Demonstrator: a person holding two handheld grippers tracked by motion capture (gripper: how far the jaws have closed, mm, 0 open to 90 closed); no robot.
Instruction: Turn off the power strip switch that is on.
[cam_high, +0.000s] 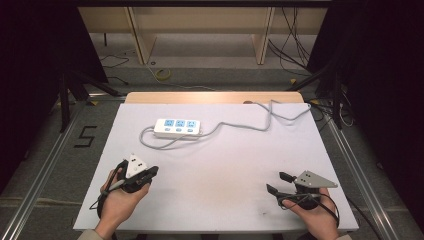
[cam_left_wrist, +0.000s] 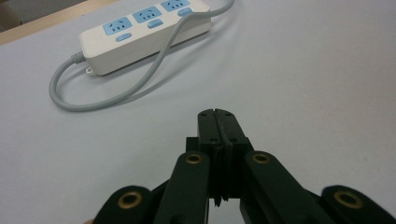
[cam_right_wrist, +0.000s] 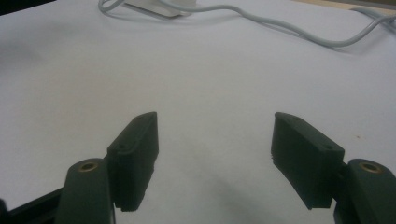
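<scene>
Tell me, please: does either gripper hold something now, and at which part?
Nothing is held. The left gripper is shut on nothing; the right gripper is open above the bare table. The power strip lies untouched.

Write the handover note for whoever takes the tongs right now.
Left tongs: shut, nothing between the jaws, low over the table's near left, pointing toward the power strip.
Right tongs: open, empty, at the near right.
Power strip: white, three blue sockets, flat on the white table at its far middle; its grey cable loops round the near side and runs off the far right edge.
Done: nothing visible; the strip is untouched, no plug in it.
Left: probably reach for and handle the strip.
</scene>
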